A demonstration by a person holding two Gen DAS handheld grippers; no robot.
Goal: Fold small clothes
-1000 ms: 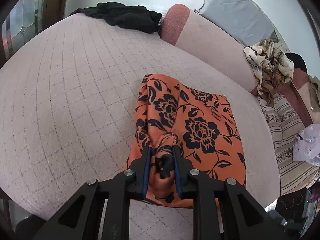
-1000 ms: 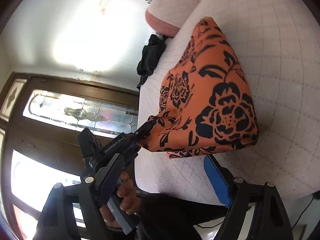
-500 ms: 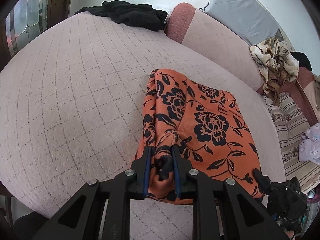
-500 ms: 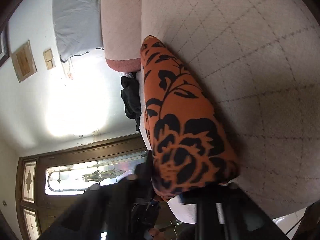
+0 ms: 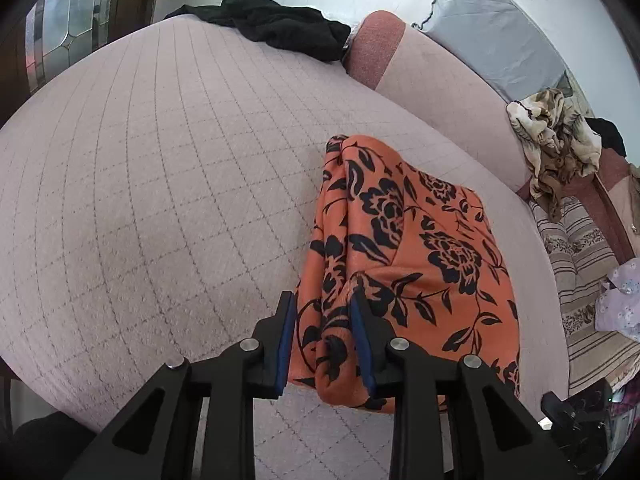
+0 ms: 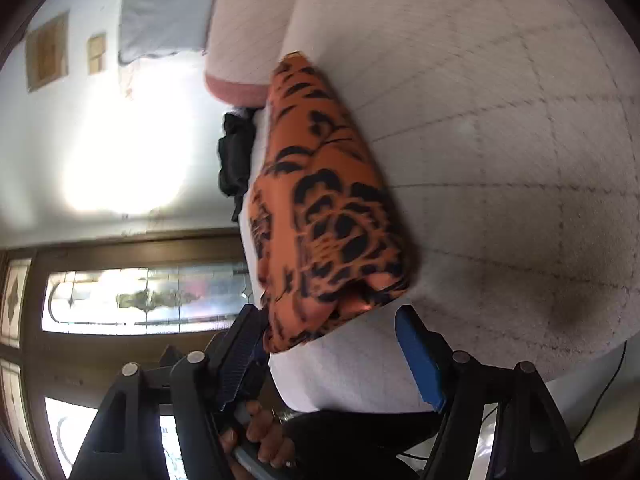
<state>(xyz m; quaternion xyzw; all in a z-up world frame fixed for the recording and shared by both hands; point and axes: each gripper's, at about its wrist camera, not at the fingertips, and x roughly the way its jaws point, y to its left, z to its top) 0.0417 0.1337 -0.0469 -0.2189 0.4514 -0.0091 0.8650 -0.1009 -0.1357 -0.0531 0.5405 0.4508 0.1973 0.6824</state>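
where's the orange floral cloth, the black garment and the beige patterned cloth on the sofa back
orange floral cloth (image 5: 436, 248), left wrist view, on a black flower on its top layer
black garment (image 5: 280, 28), left wrist view, middle of the crumpled heap
beige patterned cloth (image 5: 556, 140), left wrist view, middle of the draped bundle

Home: sofa, strewn clothes

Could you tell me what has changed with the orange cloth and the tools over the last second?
The left tool is opening, loosening its pinch on the orange floral cloth; the right tool reopened, its jaws apart around the cloth's near corner. The cloth stays folded on the quilted cushion; the black garment is unmoved.
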